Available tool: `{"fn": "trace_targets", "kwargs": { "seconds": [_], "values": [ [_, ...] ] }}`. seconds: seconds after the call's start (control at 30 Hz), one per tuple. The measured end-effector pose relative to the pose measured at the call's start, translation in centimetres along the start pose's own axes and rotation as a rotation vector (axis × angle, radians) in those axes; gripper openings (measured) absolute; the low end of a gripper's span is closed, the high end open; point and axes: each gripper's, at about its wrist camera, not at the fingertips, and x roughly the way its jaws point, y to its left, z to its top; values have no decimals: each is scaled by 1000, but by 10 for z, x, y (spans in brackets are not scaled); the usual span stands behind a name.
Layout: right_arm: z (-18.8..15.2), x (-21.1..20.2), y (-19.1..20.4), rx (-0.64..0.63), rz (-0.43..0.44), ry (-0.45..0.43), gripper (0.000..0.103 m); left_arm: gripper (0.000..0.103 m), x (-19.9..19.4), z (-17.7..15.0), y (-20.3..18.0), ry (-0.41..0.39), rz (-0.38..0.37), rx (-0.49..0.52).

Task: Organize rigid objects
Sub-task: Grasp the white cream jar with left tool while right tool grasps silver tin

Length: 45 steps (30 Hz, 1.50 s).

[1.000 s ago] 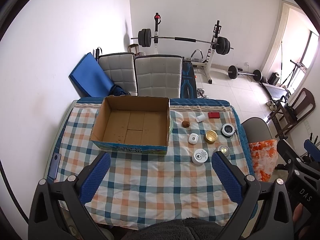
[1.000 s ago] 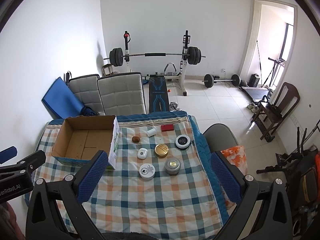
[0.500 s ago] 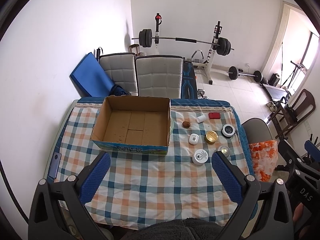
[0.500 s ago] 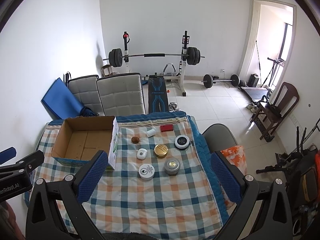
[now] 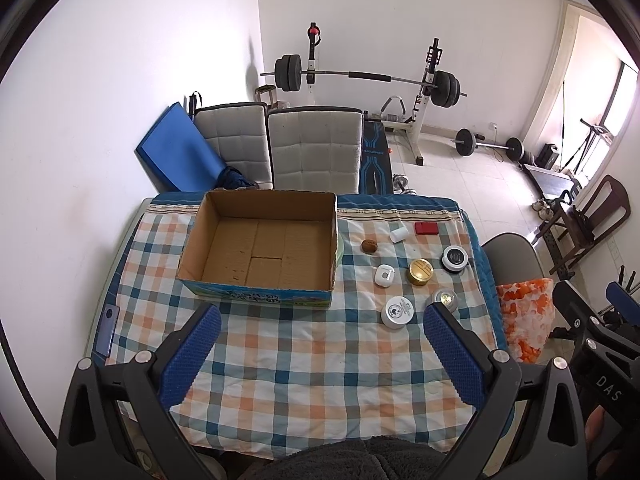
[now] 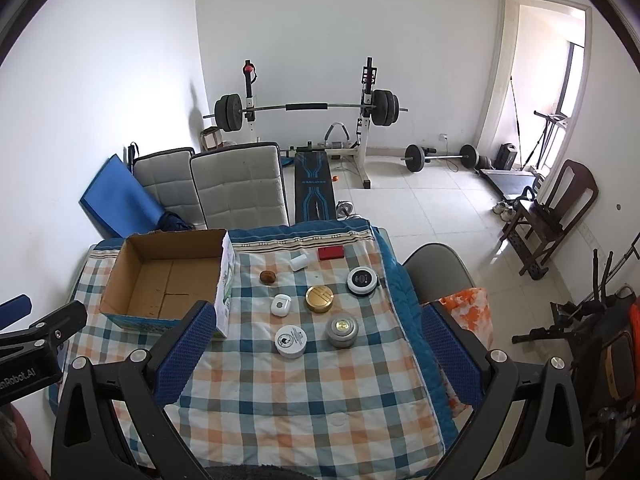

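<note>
We've got both claws hanging above the near end of the surface [image 5: 280,364], which is covered w/ a checked cloth; left claw [image 5: 320,360] is spread wide, nothing between its blue pads; right claw [image 6: 316,356] same deal, wide open and holding nothing.

What differs btw the views: left wrist cam looks almost straight down into the cardboard box [image 5: 260,248], so we see the whole floor of it, plus a dark phone-like thing [image 5: 107,330] at the left edge of the surface that the right cam doesn't really show; it also catches the right claw's black body at far right. Right wrist cam sees the box [image 6: 168,280] from the side, showing its white-and-green outer wall, and shows all the small stuff w/o anything in front; in the left cam the grey tin is partly behind a pad.

Box: empty, just bare cardboard flaps on the bottom; it sits on the left half of the surface.

Everything to sort is outside it, to its right, all apart from each other: brown round thing [image 6: 267,277] nearest the box; white cap [image 6: 300,261] and red flat case [image 6: 331,253] at the far end; white earbud case [image 6: 281,304], gold tin [image 6: 319,298], black-and-white round tin [image 6: 362,281] in the middle row; white labelled tin [image 6: 291,341] and grey tin [image 6: 342,330] closest to us.
</note>
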Motion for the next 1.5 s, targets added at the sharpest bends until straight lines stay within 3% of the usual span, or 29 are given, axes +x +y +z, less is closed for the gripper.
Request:
{"fn": "trace_targets", "kwargs": {
  "seconds": [0.23,0.37,0.63,0.87,1.0,1.27,1.5],
  "values": [
    [-1,64,-25,31,-29,123,103,103,60,18,-23,95,-18,16],
    [-4,136,-41,33,-48,253,103,103,119,25,-45,182,-17,42],
    [-24,289,-58,39,-42,488,103,103,260,18,-89,446,-53,65],
    [-58,405,-66,49,-50,651,103,103,348,-1,-110,590,-2,118],
    [-80,445,-68,67,-33,733,103,103,376,-9,-113,632,30,149],
    [-114,492,-69,124,18,834,101,103,401,-16,-117,671,18,148],
    [-132,506,-70,125,31,880,73,103,409,-18,-121,687,10,148]
  ]
}}
